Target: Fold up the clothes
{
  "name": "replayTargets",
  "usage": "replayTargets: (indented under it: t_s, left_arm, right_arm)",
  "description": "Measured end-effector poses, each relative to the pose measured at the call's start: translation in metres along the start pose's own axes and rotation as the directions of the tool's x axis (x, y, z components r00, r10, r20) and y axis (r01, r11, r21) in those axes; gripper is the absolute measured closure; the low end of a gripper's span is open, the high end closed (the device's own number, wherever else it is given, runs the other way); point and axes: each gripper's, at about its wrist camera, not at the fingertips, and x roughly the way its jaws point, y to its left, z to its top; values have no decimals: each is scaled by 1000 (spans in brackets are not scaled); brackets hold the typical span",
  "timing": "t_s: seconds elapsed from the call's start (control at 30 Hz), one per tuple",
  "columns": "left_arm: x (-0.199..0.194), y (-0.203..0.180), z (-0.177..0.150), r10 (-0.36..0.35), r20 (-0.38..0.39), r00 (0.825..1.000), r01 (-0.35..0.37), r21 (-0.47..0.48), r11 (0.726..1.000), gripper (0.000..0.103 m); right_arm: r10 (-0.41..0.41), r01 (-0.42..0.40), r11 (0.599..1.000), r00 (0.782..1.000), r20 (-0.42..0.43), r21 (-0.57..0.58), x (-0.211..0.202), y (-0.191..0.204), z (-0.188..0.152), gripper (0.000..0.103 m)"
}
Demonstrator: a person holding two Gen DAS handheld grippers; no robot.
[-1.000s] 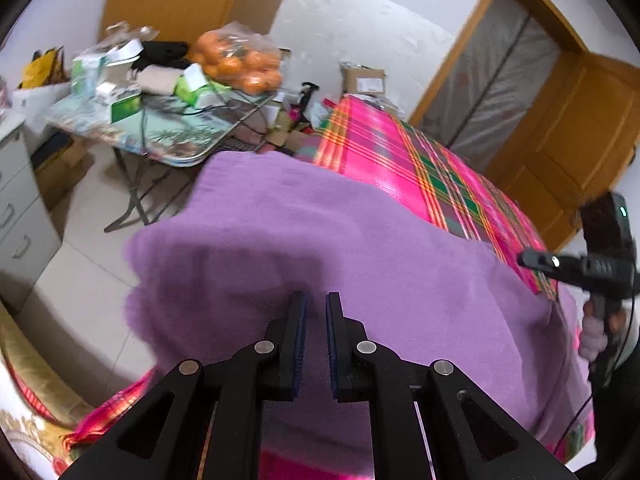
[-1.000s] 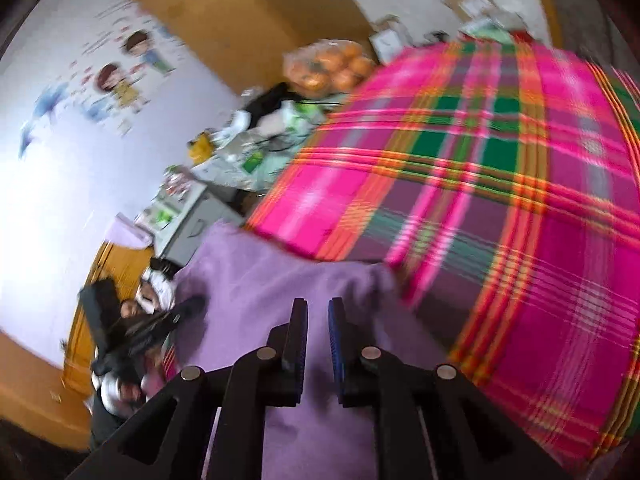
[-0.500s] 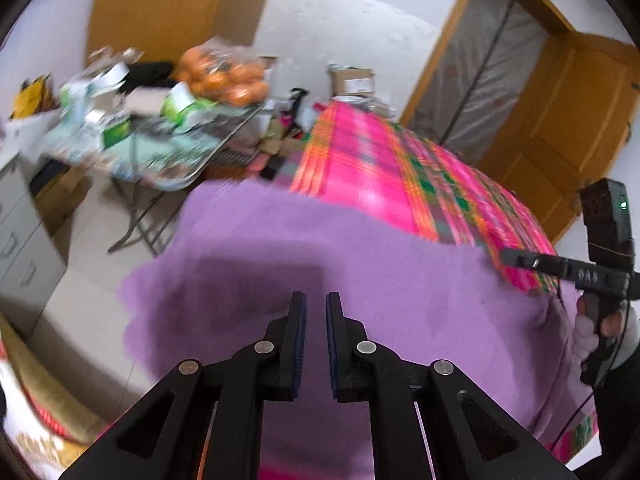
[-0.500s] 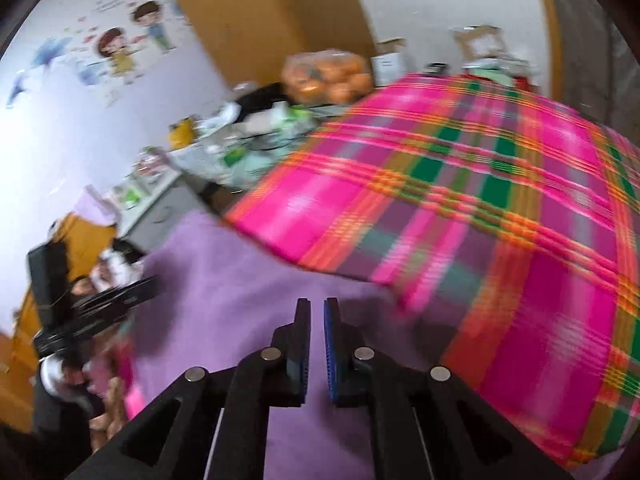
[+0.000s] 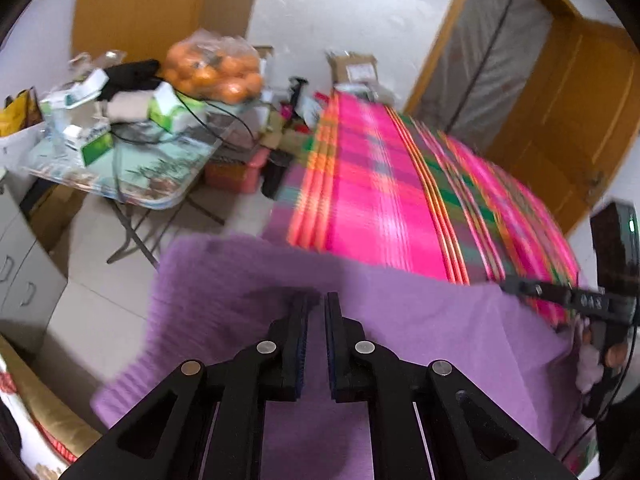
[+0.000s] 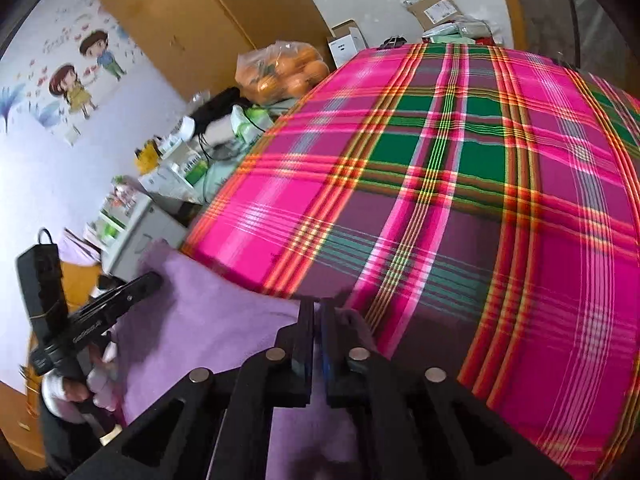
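Note:
A purple fleece garment (image 5: 420, 320) hangs spread between my two grippers at the near edge of a bed with a pink plaid cover (image 5: 380, 208). My left gripper (image 5: 317, 306) is shut on the cloth's upper edge, and purple fabric shows between its narrow jaws. In the right wrist view my right gripper (image 6: 317, 308) is shut on the garment (image 6: 208, 320) at its other corner, just above the plaid cover (image 6: 480, 160). Each gripper shows in the other's view: the right gripper (image 5: 506, 284) at the far right, the left gripper (image 6: 154, 278) at the far left.
A folding table (image 5: 132, 172) left of the bed holds boxes, cables and a bag of oranges (image 5: 216, 68). Grey drawers (image 5: 20, 272) stand at the left edge. A wooden door (image 5: 580, 112) is beyond the bed. A hand (image 5: 592, 360) holds the right gripper's handle.
The purple garment has come down and back toward me, so much more of the plaid bed cover shows above it. Both grippers have stayed shut on it.

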Motion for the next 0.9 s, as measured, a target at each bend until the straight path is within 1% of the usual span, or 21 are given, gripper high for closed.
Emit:
replayTargets:
  t_s: [0.07, 0.17, 0.23, 0.3, 0.37, 0.43, 0.47, 0.57, 0.63, 0.7, 0.8, 0.9]
  left_arm:
    - [1, 5, 7, 15, 11, 1000, -15, -7, 1000, 94]
    - [18, 11, 12, 32, -21, 999, -33, -17, 999, 94]
    - [27, 16, 11, 19, -43, 999, -20, -26, 999, 95]
    - [25, 18, 10, -1, -39, 999, 0, -26, 1000, 95]
    - [20, 22, 9, -8, -36, 999, 7, -34, 999, 94]
    - [8, 24, 2, -5, -19, 1000, 5, -27, 1000, 94]
    - [0, 24, -3, -6, -7, 1000, 6, -22, 1000, 94]
    - [-21, 32, -29, -1, 4, 1000, 1, -22, 1000, 94]
    - [-33, 40, -49, -2, 7, 1000, 2, -37, 999, 94]
    - [-47, 46, -66, -16, 30, 999, 18, -55, 998, 95]
    - [-65, 52, -82, 15, 43, 999, -11, -95, 995, 94]
    - [-78, 55, -92, 33, 50, 998, -27, -121, 992, 94]
  right_arm:
    - [3, -3, 1000, 1000, 8, 14, -2, -2, 0, 94]
    - [-2, 1, 999, 1000, 12, 51, -1, -10, 2, 94]
    - [-11, 10, 996, 1000, 11, 85, 2, -19, 4, 94]
    - [-19, 18, 993, 1000, 9, 119, 6, -28, 6, 103]
    - [-28, 27, 988, 1000, 7, 152, 9, -37, 9, 103]
    - [-63, 60, 991, 998, 23, 121, -1, -34, 6, 94]
    - [-66, 62, 993, 997, 33, 99, -7, -31, 3, 92]
    - [1, -2, 999, 999, 44, 38, -23, -13, -12, 92]
    - [23, -22, 1000, 999, 38, -10, -31, -3, -27, 92]
    - [32, -31, 998, 999, 25, -52, -36, 5, -42, 92]
    - [31, -31, 997, 1000, 0, -78, -38, 8, -58, 92]
    - [46, -45, 994, 999, 2, -95, -43, 11, -65, 90]
